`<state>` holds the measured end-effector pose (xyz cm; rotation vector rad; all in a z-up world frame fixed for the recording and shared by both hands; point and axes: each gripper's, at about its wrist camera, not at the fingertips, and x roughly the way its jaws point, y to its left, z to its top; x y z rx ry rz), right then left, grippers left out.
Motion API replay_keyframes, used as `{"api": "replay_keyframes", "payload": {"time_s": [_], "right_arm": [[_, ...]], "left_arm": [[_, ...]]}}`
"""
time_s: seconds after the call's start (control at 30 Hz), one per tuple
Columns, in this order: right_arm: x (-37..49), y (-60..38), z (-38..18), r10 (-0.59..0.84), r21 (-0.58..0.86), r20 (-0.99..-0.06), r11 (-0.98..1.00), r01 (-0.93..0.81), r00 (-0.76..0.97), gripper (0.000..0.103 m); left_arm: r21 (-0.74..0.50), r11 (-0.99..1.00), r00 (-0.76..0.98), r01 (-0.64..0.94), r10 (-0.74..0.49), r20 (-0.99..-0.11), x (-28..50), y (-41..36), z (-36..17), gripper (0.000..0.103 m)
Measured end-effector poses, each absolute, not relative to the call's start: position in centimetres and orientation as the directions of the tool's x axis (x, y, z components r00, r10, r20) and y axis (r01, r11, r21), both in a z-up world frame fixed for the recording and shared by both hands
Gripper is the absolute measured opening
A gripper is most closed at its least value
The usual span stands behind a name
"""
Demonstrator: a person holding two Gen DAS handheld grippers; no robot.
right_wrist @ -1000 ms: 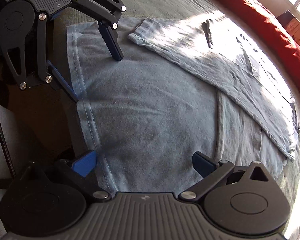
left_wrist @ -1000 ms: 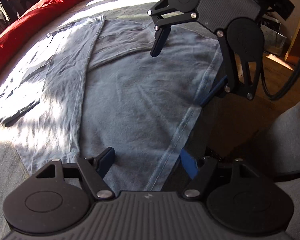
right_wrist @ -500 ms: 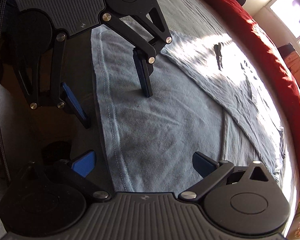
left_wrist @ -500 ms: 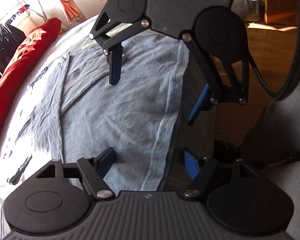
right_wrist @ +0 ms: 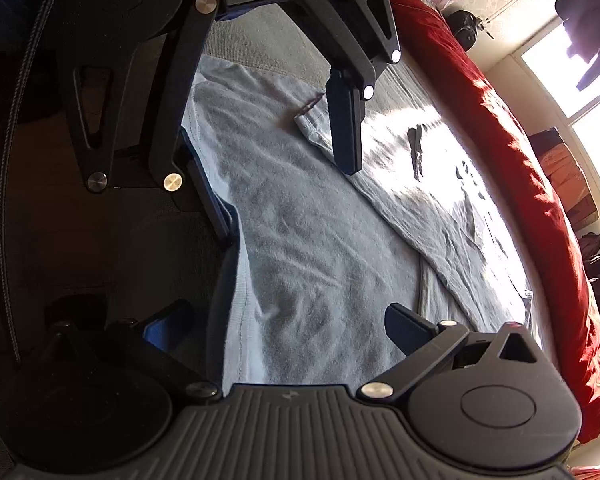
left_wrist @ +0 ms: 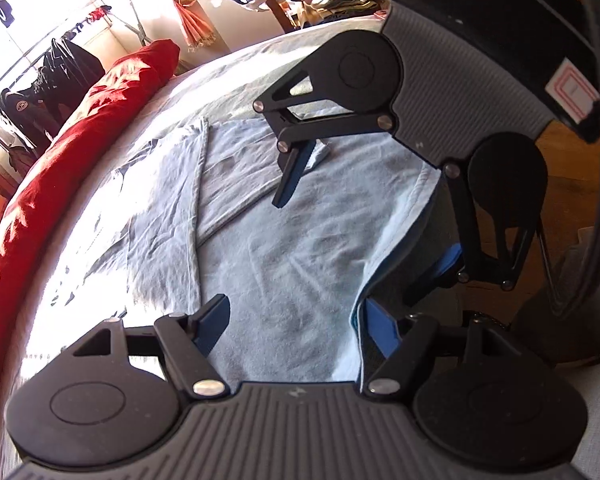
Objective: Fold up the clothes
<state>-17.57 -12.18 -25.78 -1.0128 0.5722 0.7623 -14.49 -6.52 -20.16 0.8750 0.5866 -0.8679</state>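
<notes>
Lying on the bed: a pale blue shirt, spread flat, its near hem at the bed's edge
Red blanket: bunched along the far side of the bed, left of the shirt in the left wrist view, well apart from the hem
Bed: grey cover, sunlit beyond the shirt
Folded part: one sleeve side of the shirt laid over the body, its fold line running diagonally away from the hem
Left gripper: fingers spread wide, straddling the shirt's hem; one finger over the cloth, the other off the bed's edge; the pads do not press the cloth
Right gripper: fingers spread wide, likewise straddling the hem further along the shirt; nothing pinched
Right gripper seen from the left: above the shirt's far hem corner, one finger over the cloth, one off the edge
Hanging clothes: on a rail by the bright window, beyond the red blanket
</notes>
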Motion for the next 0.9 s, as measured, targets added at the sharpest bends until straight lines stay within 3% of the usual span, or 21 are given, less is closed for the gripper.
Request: {"api": "replay_keyframes", "payload": {"time_s": [0.53, 0.9], "right_arm": [[-17.1, -12.0, -23.6, 0.256, -0.658, -0.617, 0.352, -0.666, 0.744, 0.103], [-17.1, -11.3, -25.3, 0.215, -0.635, -0.643, 0.386, -0.669, 0.735, 0.103]], "left_arm": [[0.424, 0.322, 0.526, 0.847, -0.387, -0.757, -14.7, -7.1, -21.7, 0.074], [0.451, 0.397, 0.590, 0.800, -0.381, -0.711, -13.9, -6.6, -20.3, 0.074]]}}
